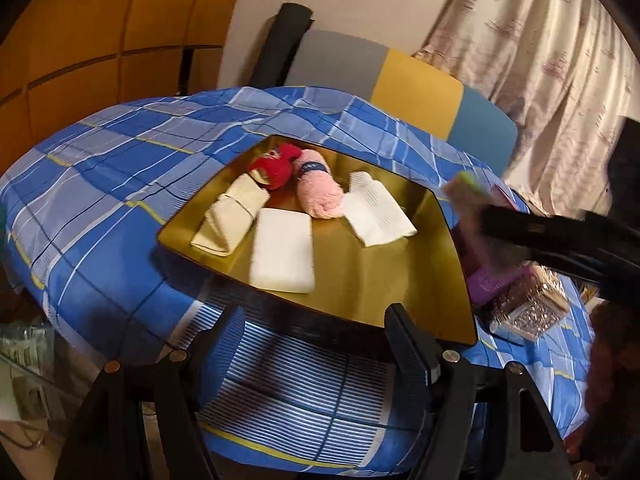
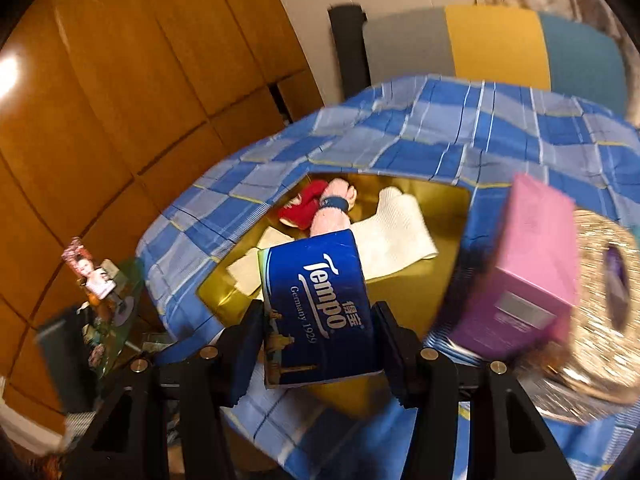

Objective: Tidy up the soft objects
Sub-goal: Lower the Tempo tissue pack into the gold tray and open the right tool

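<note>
Wooden panels filled the left of both views, and in front of them the blue checked cloth (image 1: pixel 120 168) covered the surface, with a gold tray (image 1: pixel 360 280) sitting on it. Going left to right on the tray I saw a cream folded cloth (image 1: pixel 230 216), a red soft item (image 1: pixel 276 164), a white folded towel (image 1: pixel 282 250), a pink fluffy roll (image 1: pixel 320 188) and a white ribbed cloth (image 1: pixel 376 212). My left gripper (image 1: pixel 316 344) hovered at the tray's near edge, its jaws wide apart with nothing between them. My right gripper (image 2: pixel 316 344) had its jaws about half open and pressed on the blue Tempo tissue pack (image 2: pixel 316 308), held over the tray's near side. Just right of it stood a pink box (image 2: pixel 532 264) and a glittery holder (image 2: pixel 600 300). I judged the risk was the soft pack slipping out while swinging, or clipping the pink box
</note>
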`<state>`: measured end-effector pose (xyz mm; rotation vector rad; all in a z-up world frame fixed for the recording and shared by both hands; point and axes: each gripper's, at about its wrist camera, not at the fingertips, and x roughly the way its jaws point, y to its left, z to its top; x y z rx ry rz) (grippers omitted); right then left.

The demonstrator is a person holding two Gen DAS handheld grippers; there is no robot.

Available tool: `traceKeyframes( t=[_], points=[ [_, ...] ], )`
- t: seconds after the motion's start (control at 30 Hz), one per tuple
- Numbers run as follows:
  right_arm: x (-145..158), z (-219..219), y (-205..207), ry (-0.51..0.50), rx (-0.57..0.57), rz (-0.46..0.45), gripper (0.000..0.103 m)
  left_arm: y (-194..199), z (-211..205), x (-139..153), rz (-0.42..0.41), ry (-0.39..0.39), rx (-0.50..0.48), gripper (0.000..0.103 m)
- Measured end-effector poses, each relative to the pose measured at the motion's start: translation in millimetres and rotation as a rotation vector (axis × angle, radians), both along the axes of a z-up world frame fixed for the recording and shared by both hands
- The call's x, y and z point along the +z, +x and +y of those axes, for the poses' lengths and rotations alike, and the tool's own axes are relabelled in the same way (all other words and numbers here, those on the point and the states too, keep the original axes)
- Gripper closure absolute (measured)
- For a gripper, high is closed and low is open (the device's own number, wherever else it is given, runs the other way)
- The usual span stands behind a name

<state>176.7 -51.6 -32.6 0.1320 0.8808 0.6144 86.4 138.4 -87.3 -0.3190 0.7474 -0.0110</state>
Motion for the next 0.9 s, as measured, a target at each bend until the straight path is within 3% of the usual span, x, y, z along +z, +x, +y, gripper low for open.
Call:
traceKeyframes(
  t=[0.3, 0.57, 0.67, 0.9],
  points=[
    [-37.3, 37.7, 86.3, -0.075, -0.121, 0.126, 0.049, -0.5, 22.4, 1.5, -0.012, -0.025, 0.074, 0.03],
    [-57.0, 61.1, 144.2, -0.159, -0.187, 0.106, 0.042, 3.4, 37.0, -4.6, 0.017, -0.054, 0.111, 0.03],
    [-64.1, 62.8, 152.9, -0.188, -0.216, 0.12, 0.037, 4.7, 35.4, -9.1, 0.03, -0.053, 0.104, 0.03],
    [-58.4, 50.6, 128.1, -0.117, -0.227, 0.136, 0.034, 4.5, 28.6, -12.7, 0.033, -0.058, 0.082, 0.03]
  ],
)
